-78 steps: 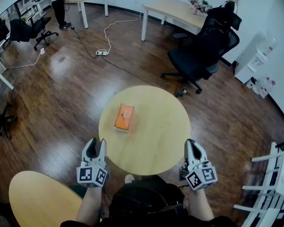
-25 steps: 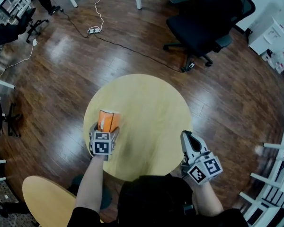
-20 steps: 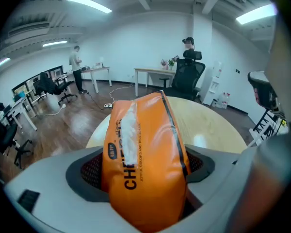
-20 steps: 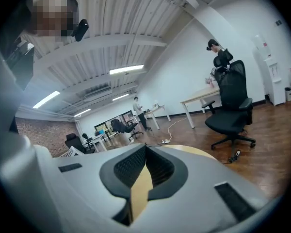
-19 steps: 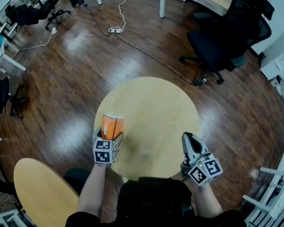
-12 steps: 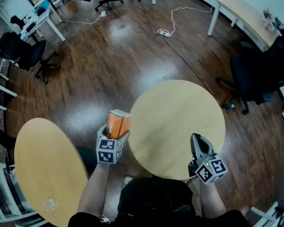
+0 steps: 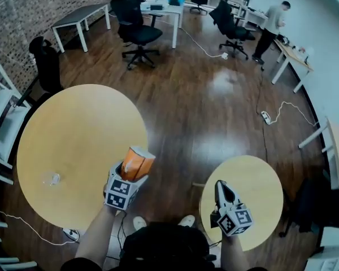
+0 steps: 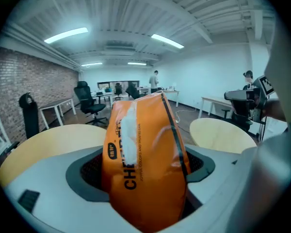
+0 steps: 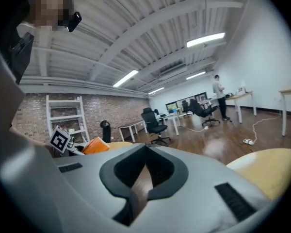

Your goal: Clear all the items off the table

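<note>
An orange tissue pack (image 7: pixel 138 162) stands upright between the jaws of my left gripper (image 7: pixel 127 173), which is shut on it in the air by the near right edge of a large round wooden table (image 7: pixel 73 134). In the left gripper view the pack (image 8: pixel 143 164) fills the gap between both grey fingers. My right gripper (image 7: pixel 221 192) is shut and holds nothing; it hangs over the left edge of the small round table (image 7: pixel 260 193), whose top is bare. From the right gripper view (image 9: pixel 144 152) the pack (image 9: pixel 94 145) shows far left.
A small clear object (image 7: pixel 52 179) lies on the large table. Black office chairs (image 7: pixel 137 30) and desks stand behind it, white chairs (image 7: pixel 3 117) at left. A cable with a power strip (image 7: pixel 265 117) runs over the floor. A person (image 7: pixel 271 24) stands far right.
The head view has swung from the small table to the large one. My left gripper carried the orange pack off the small table and leftwards; the right gripper followed, still shut.
</note>
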Tool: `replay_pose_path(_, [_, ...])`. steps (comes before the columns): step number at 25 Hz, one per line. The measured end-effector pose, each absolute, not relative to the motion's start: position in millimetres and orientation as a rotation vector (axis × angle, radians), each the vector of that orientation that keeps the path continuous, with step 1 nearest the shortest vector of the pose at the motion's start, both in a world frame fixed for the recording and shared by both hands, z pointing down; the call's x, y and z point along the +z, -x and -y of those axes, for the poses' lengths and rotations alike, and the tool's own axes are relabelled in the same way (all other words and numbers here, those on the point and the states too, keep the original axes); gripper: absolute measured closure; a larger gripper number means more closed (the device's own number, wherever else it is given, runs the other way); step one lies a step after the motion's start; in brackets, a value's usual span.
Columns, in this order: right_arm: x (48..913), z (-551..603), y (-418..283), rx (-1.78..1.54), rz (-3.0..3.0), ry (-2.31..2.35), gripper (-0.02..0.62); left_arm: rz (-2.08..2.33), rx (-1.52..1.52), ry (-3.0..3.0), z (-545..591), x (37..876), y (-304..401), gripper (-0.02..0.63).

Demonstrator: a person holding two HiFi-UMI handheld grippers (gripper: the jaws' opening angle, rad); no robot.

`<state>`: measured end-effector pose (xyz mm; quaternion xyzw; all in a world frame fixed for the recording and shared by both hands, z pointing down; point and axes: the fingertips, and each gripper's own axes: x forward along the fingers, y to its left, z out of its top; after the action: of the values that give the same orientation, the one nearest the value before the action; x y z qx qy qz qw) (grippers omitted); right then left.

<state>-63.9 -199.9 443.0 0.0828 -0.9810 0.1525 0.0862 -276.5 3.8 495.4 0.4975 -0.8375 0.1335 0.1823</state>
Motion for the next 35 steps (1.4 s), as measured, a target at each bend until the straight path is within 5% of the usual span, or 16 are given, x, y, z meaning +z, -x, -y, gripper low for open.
replay_pose_path(6, [414,86,192,0.306,2.975,0.108,0.591,2.511,0.235,-1.14,-167,493,330,0.175])
replay_pose_path(15, [413,-51,288,0.238,2.899,0.519,0.591,2.587,0.116,-0.824,-313,507,347,0.175])
replay_pose_path(35, [446,-83,410,0.236,2.725,0.791,0.591,2.403,0.05,-0.572,-328,588,433,0.172])
